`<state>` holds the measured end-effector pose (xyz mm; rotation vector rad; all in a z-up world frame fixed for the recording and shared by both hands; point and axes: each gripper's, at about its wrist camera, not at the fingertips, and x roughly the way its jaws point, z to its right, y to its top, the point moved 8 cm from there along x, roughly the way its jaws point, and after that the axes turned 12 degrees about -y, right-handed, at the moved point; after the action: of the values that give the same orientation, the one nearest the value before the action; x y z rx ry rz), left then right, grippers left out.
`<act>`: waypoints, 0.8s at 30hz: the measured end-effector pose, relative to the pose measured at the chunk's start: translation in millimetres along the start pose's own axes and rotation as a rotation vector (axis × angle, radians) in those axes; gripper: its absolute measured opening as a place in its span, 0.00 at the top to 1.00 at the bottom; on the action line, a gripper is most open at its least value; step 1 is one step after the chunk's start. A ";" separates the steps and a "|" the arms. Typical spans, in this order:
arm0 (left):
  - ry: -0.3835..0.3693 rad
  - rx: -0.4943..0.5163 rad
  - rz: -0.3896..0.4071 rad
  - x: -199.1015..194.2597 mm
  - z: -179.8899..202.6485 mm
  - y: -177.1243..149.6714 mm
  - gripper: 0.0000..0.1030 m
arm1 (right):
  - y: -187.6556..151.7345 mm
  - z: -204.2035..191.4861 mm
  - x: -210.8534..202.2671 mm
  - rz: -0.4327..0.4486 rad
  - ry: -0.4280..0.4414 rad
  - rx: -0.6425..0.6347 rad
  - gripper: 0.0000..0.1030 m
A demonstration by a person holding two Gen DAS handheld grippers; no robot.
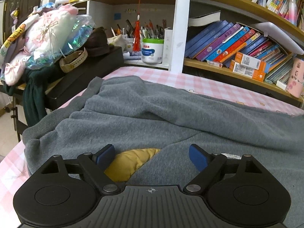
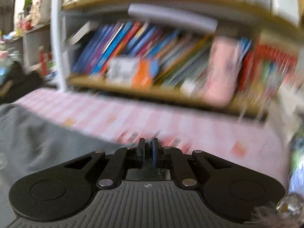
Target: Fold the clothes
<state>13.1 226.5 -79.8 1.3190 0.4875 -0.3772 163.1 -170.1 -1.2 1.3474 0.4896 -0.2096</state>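
Fleece, thick and grey: the sweatshirt [image 1: 152, 114] lies spread across the pink checked tabletop [image 1: 199, 83], its ribbed hem hanging toward the left edge and a yellow lining [image 1: 131, 161] showing where the neck opens near the camera. It looks soft and fairly heavy for cloth, likely to drape and sag instead of holding a crease, and its nap should give the pads good friction. The left claw [image 1: 152, 156] hovers low over the neck area with its jaws wide apart, the cloth beneath them but nothing pinched. The right claw [image 2: 148, 148] is at the garment's right side, above the bare tabletop, its jaws drawn together; the view is blurred, and no cloth can be made out between them. Best holds would be the firm doubled parts: the ribbed hem, the cuffs or the shoulder seams, taken two at a time so the body lifts evenly. A pinch of a single layer mid-panel would probably only bunch it.
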 end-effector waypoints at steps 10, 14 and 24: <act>0.013 0.011 -0.014 1.8 -0.2 -0.2 0.14 | 5.1 10.4 83.4 -0.097 -0.163 -0.123 0.93; 0.000 0.018 -0.001 -1.3 1.0 1.0 0.14 | -19.9 18.2 91.5 -0.154 -0.198 -0.129 0.65; -0.139 -0.019 0.047 -2.7 -15.6 88.2 0.72 | -61.9 -46.5 -61.0 -0.120 0.329 -0.187 0.58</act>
<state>55.3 260.6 -8.5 1.2737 0.3429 -0.4211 73.3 -147.0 -34.5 1.1741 0.8476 -0.0377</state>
